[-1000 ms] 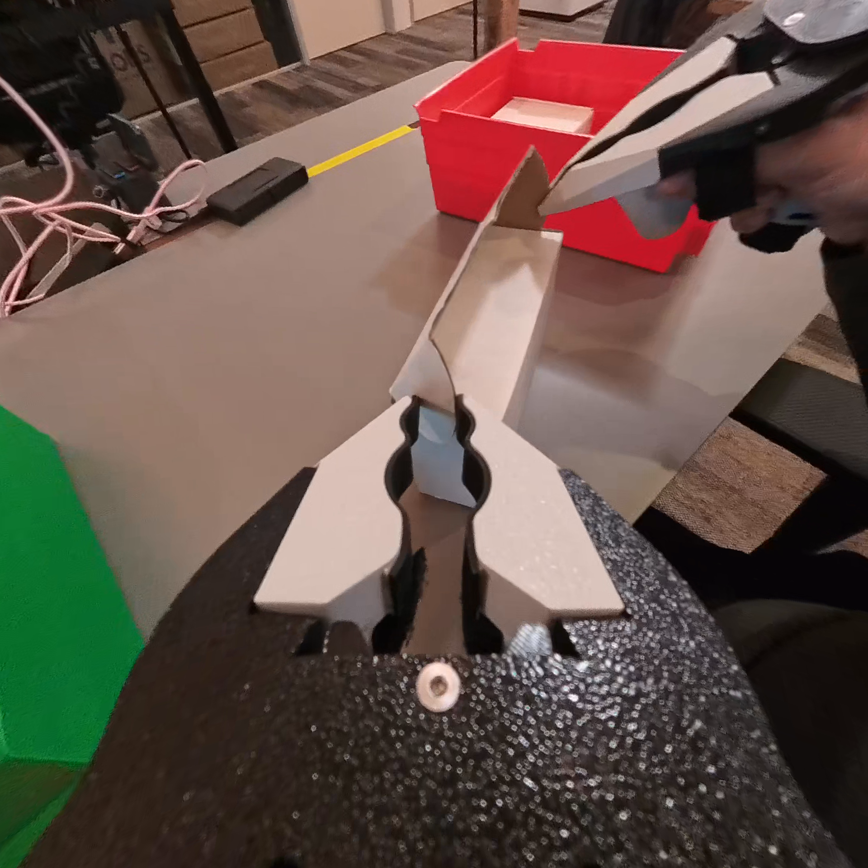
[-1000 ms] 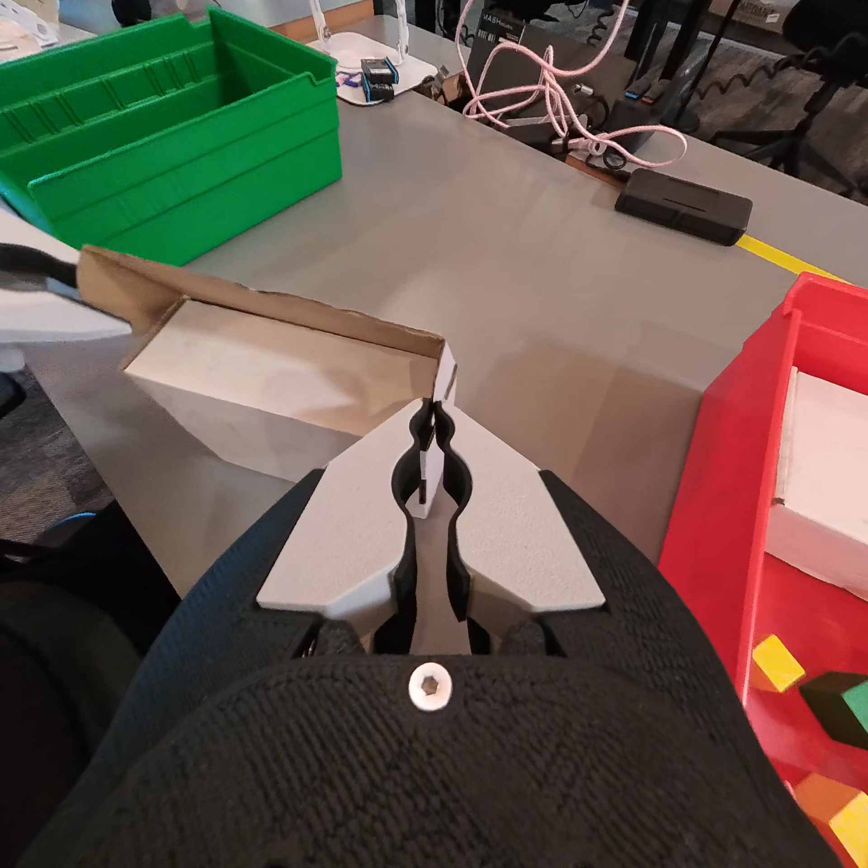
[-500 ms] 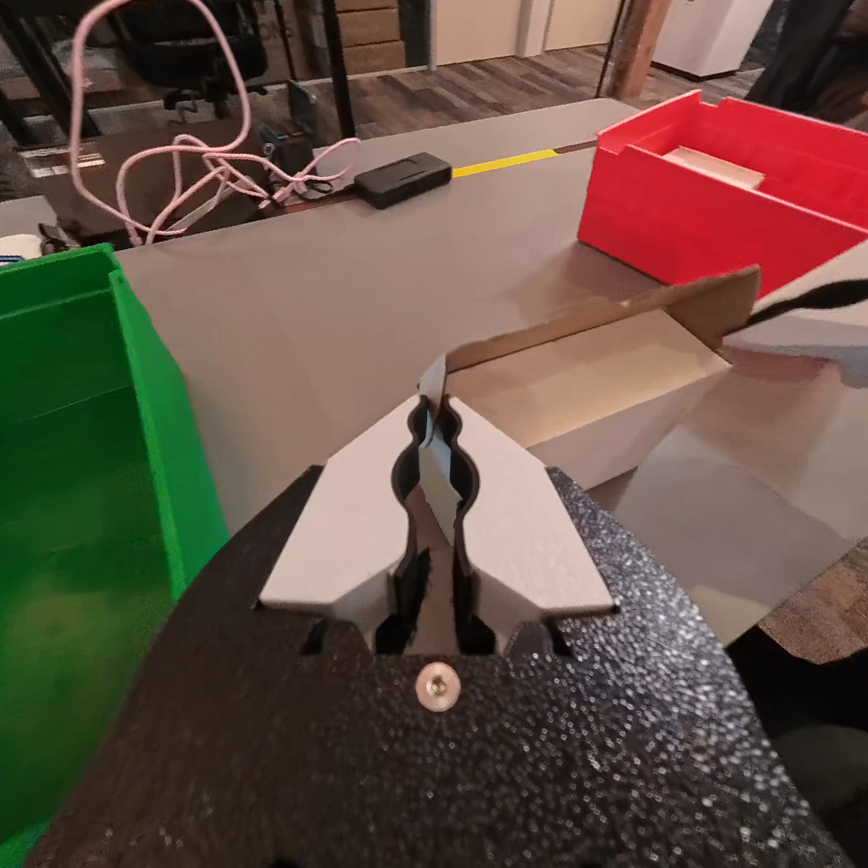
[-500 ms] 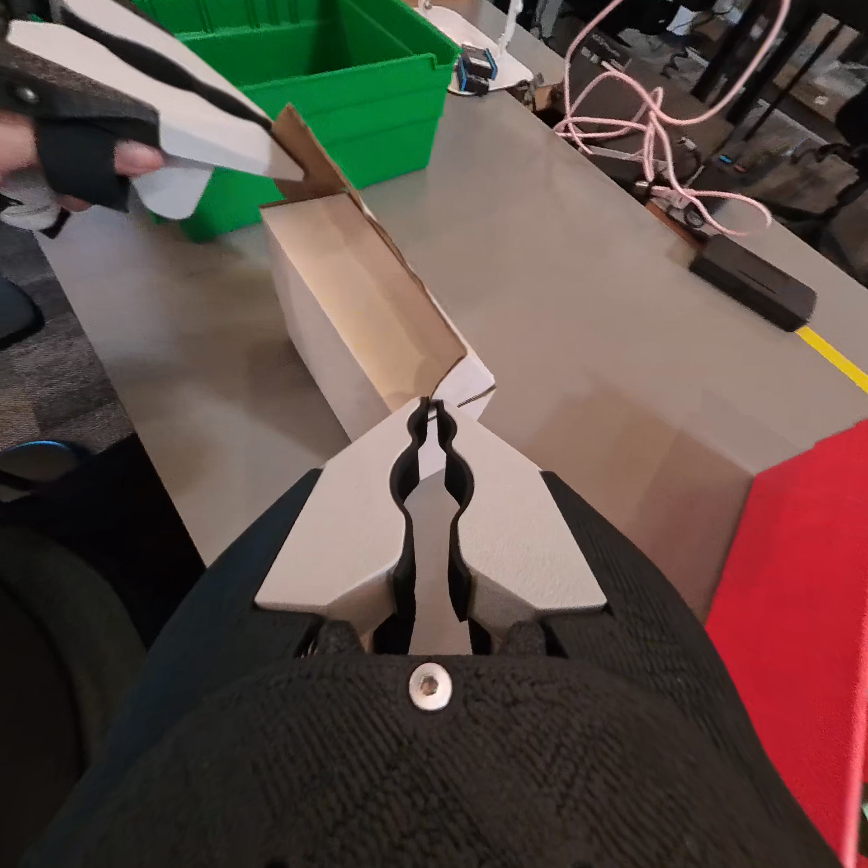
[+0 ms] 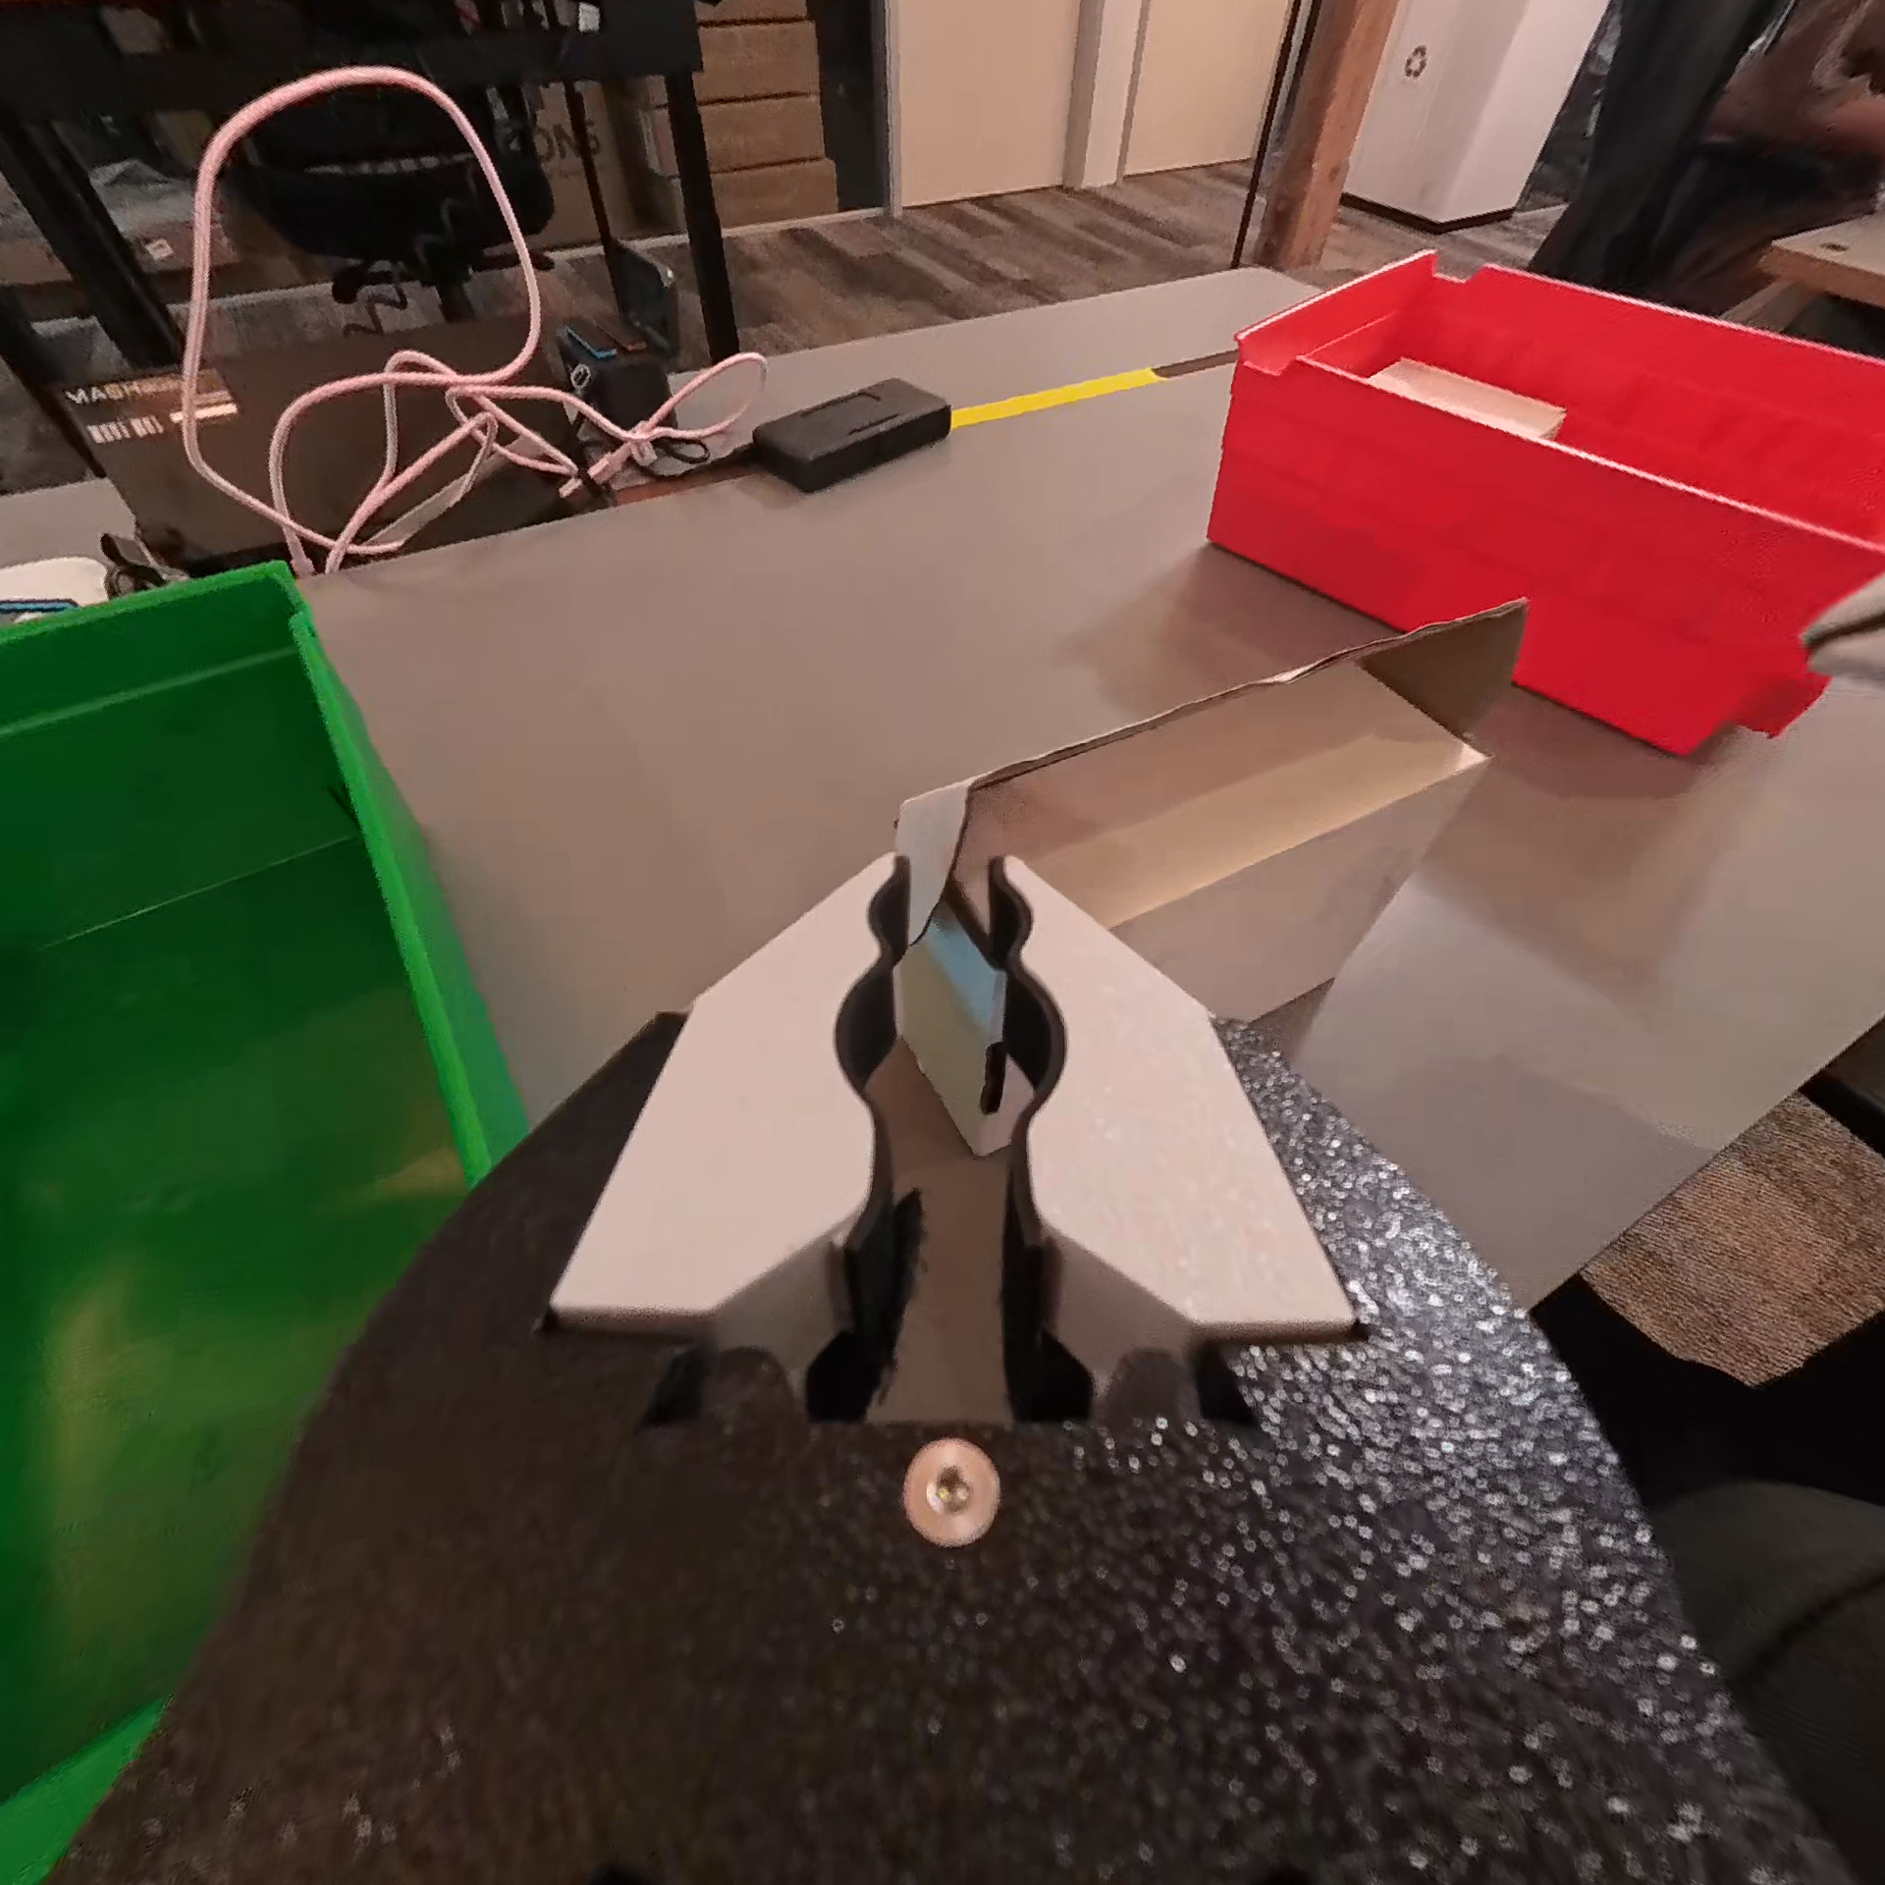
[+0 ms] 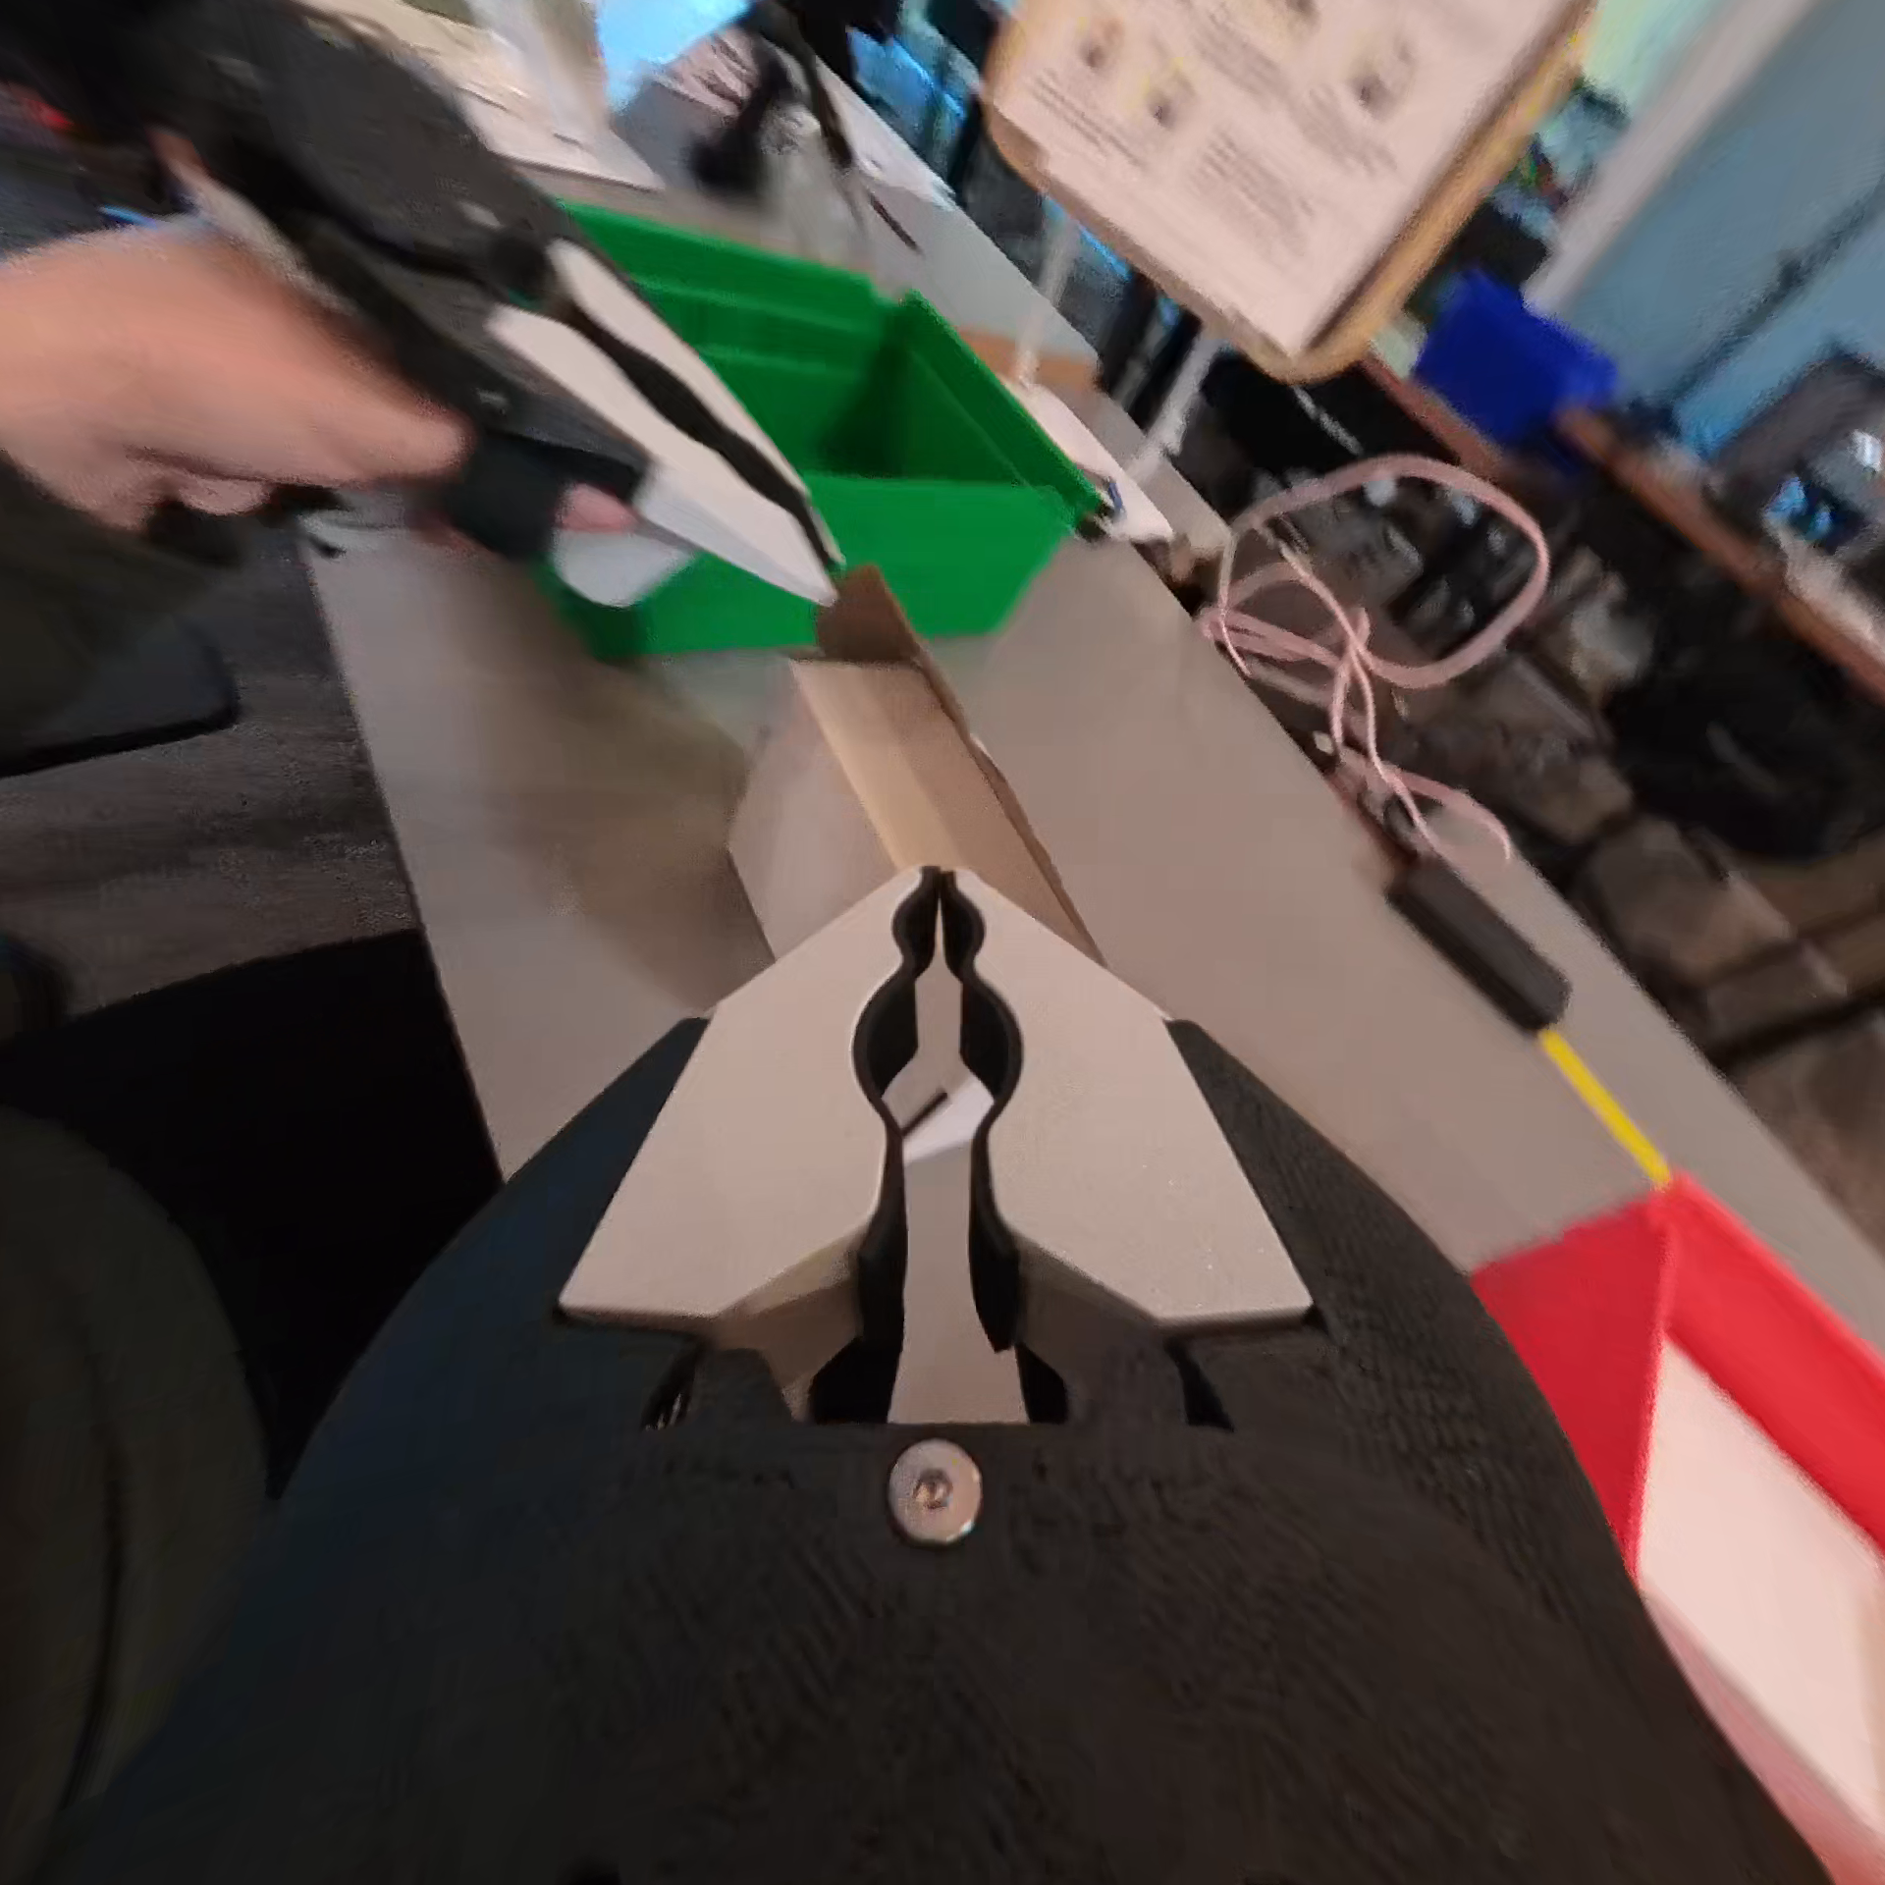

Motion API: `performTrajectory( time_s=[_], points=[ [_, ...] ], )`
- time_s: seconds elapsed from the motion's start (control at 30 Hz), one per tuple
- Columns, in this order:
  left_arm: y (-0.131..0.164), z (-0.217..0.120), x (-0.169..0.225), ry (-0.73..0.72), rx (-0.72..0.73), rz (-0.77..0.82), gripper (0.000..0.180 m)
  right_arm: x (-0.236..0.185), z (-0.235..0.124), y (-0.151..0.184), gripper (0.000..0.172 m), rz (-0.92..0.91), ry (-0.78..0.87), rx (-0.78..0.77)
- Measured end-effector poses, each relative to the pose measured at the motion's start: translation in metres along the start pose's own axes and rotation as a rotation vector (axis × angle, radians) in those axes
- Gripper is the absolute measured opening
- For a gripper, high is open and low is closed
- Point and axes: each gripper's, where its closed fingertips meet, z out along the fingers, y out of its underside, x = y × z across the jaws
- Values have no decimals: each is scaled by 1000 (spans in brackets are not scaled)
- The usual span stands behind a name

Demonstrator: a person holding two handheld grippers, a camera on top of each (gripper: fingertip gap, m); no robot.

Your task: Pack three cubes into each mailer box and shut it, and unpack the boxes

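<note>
one view alone — right wrist — shows a hand (image 6: 204, 408).

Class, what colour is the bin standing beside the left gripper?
Green: the bin shows best in the left wrist view, filling its left side.

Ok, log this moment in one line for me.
left claw: pinching mailer box end flap | right claw: shut, no flap visibly held | box: lid open

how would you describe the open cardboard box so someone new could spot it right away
On the grey table, look between the green bin and the red bin. The mailer box sits there, white outside and brown inside, its lid flap up. It is the only cardboard thing out on the bare tabletop.
</note>
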Motion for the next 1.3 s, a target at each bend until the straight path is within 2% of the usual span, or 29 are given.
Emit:
performTrajectory(
  time_s=[0.03, 0.07, 0.17, 0.37, 0.57, 1.03, 1.3],
  points=[
    [0, 1, 1, 5, 1, 6, 13, -10, 5, -5, 0, -60, -12, 24],
    [1, 2, 1, 9, -5, 9, 13, -18, 14, -6, 1, -133, -18, 33],
    [4, 6, 2, 10, -18, 26, 14, -27, 46, 6, 20, -292, 28, 10],
    [7, 11, 1, 5, -30, 69, 6, -20, 83, 42, 25, -394, 94, -101],
    [3, 11, 1, 40, -27, -3, 1, -14, 83, 41, 13, -381, 127, -102],
    [-13, 14, 2, 247, 87, -322, 2, -13, 85, 41, 11, -345, 134, -106],
    [-13, 13, 2, 222, 109, -301, 2, -14, 86, 39, 11, -313, 124, -65]
  ],
)
